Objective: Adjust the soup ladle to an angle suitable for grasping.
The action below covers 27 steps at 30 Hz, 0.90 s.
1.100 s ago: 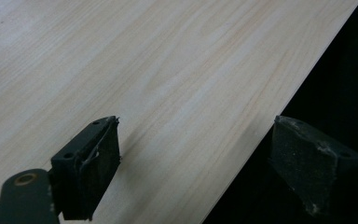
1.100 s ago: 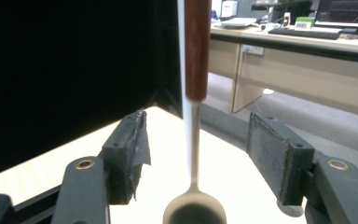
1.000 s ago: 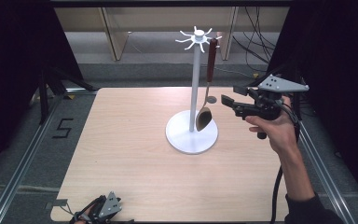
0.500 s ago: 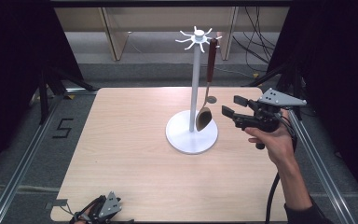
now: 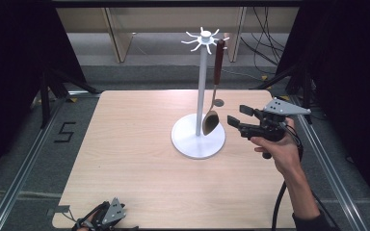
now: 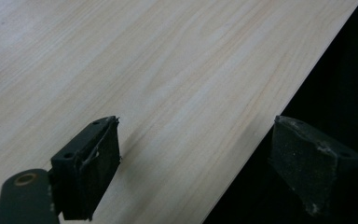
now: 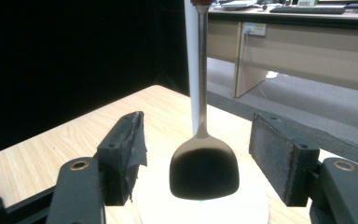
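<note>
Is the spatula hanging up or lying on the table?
Hanging. The spatula dangles from a hook atop the white stand, its blade just above the round base; the open right gripper is beside it.

The tabletop (image 5: 125, 163) is of pale wood. A white stand (image 5: 198, 139) rests on it with its round base, right of the middle of the tabletop.

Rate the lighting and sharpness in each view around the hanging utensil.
High view: even light, the metal spatula with a reddish-brown wooden handle sharp, black surroundings. Right gripper view: the blade is a backlit dark silhouette, the white round stand base glares, right claw pads soft. Left gripper view: pale wooden table slightly blurred, soft shadow under one pad.
</note>
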Each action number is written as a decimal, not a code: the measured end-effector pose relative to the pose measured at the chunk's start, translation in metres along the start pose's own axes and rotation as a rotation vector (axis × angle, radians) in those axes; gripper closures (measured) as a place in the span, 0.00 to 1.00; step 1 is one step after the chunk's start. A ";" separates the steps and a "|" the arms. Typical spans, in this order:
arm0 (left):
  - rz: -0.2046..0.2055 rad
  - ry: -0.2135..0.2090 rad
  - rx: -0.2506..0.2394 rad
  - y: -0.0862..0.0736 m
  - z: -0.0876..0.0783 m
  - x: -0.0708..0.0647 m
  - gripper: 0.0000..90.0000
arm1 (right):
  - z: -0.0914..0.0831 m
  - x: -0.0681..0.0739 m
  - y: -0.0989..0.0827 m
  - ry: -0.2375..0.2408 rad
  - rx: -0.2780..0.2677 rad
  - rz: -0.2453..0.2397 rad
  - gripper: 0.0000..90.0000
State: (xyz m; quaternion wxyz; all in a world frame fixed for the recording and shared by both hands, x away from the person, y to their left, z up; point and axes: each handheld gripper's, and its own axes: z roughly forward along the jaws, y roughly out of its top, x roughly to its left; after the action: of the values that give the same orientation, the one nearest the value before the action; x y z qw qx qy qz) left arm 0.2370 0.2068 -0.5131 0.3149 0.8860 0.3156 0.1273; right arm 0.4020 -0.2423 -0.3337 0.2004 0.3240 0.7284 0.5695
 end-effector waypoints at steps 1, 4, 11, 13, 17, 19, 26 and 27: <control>0.000 -0.001 -0.001 0.000 0.000 0.000 0.17 | 0.001 0.000 -0.001 0.003 -0.005 -0.001 0.40; 0.000 -0.001 -0.002 0.000 0.001 0.000 0.17 | 0.003 0.000 -0.004 0.001 -0.011 -0.003 0.40; 0.000 0.001 -0.002 0.001 0.002 0.000 0.17 | 0.007 0.001 -0.014 -0.004 0.023 -0.006 0.39; 0.001 -0.001 -0.001 0.001 0.002 0.000 0.17 | 0.008 0.002 -0.018 0.009 0.046 0.000 0.39; -0.004 0.002 -0.002 0.001 0.001 0.000 0.17 | 0.008 0.002 -0.026 0.026 0.072 0.008 0.38; -0.003 -0.003 0.002 0.002 0.001 0.000 0.17 | 0.008 0.001 -0.030 0.021 0.081 -0.002 0.38; -0.003 -0.005 -0.004 0.002 0.000 0.000 0.17 | 0.012 0.005 -0.049 0.022 0.150 0.008 0.37; 0.002 -0.008 -0.002 0.002 0.001 0.000 0.17 | 0.013 0.006 -0.053 0.022 0.156 0.002 0.37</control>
State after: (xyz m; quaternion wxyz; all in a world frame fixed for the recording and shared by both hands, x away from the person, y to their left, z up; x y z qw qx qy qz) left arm 0.2382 0.2053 -0.5126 0.3171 0.8865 0.3131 0.1244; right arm 0.3937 -0.2367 -0.3873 0.1660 0.3329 0.7724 0.5149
